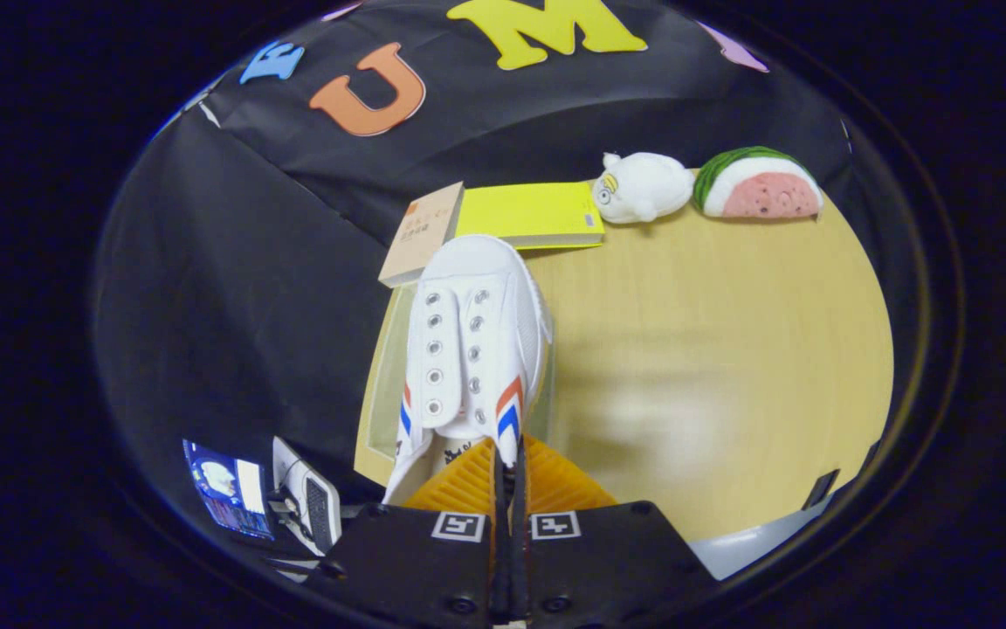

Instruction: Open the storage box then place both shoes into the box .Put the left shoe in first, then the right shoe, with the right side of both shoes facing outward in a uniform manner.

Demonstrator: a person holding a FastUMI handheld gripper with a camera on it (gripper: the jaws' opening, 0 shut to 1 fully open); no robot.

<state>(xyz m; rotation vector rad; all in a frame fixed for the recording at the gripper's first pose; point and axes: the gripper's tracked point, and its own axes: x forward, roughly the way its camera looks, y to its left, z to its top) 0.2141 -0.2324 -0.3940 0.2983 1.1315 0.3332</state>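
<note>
Claw (pixel 508 476): fingers nearly together, pinching the heel edge of the white shoe (pixel 472 349). Shoe: eyelets up, toe pointing far, red and blue stripes near the heel, over the bench's (pixel 713 367) left edge. Far bench: tan book (pixel 422 234), yellow book (pixel 531 214), white plush (pixel 643 186), watermelon-slice plush (pixel 761 185). Near left, off the bench: a lit screen (pixel 228 489).

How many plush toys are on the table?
2: a white plush beside the yellow book, and a watermelon plush next to it. The gripper holds a shoe.
</note>
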